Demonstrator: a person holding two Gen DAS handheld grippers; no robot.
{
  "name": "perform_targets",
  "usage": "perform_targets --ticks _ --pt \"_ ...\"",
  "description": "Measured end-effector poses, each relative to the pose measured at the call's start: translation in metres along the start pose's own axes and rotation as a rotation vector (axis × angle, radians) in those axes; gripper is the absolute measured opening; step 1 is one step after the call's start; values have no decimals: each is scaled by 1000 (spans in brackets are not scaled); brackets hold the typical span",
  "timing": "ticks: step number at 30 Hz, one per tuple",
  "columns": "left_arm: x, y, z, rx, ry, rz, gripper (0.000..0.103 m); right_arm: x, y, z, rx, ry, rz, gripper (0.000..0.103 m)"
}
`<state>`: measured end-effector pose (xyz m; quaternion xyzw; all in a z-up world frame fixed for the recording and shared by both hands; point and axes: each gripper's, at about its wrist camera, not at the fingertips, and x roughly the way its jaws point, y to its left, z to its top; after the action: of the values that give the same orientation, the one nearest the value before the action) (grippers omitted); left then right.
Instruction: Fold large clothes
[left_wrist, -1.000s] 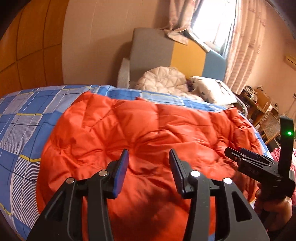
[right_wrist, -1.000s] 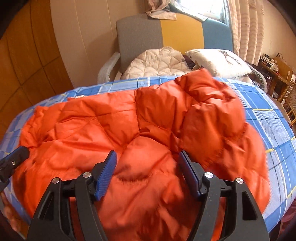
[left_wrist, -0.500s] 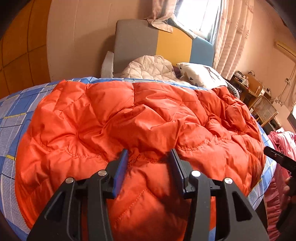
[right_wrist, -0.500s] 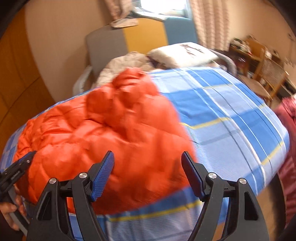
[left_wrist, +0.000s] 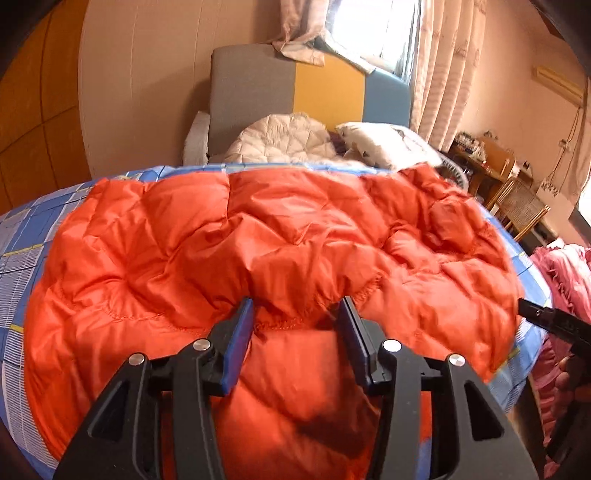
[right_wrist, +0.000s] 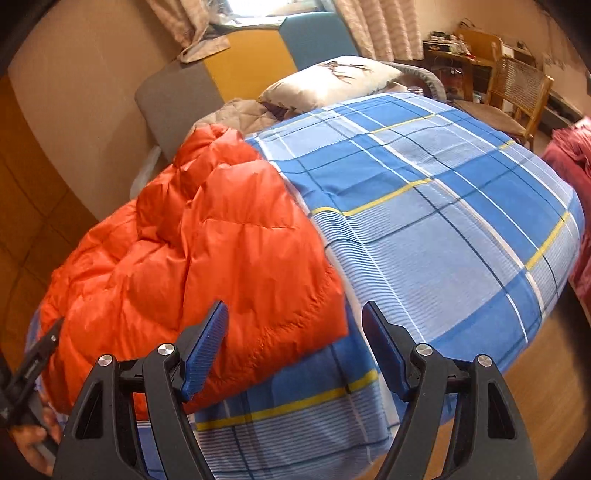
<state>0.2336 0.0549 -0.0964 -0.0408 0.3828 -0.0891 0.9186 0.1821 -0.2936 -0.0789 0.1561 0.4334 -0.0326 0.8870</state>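
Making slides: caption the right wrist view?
Open right gripper over the corner of a puffy orange quilted jacket on a blue plaid bedsheet.

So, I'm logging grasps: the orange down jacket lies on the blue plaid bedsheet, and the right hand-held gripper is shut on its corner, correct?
Not quite. The right hand-held gripper is open, gripping nothing, as the right wrist view shows. The orange down jacket does lie on the blue plaid bedsheet.

The right tool (right_wrist: 295, 347) has swung off the orange jacket (right_wrist: 207, 254).
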Motion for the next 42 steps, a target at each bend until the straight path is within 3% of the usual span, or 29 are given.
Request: perform_targets --ticks 4,10,15,21,24,38,42 --pt "15 11 1 -23 35 9 48 24 2 3 -26 45 -75 74" --pt "18 16 -2 -48 41 6 47 35 -1 4 -20 78 -75 75" --pt "1 14 -6 -57 9 -4 51 20 -20 0 85 79 43 76" --pt "-16 14 -12 -63 -19 -21 51 17 -37 -15 256 123 293 77" --pt "-23 17 -17 -54 -28 -20 51 17 -33 -18 274 134 330 77" --pt "-44 66 -31 -110 -57 17 49 30 -10 -16 273 134 268 76" --pt "-43 78 -40 -105 -40 17 46 34 -10 -13 304 114 262 65"
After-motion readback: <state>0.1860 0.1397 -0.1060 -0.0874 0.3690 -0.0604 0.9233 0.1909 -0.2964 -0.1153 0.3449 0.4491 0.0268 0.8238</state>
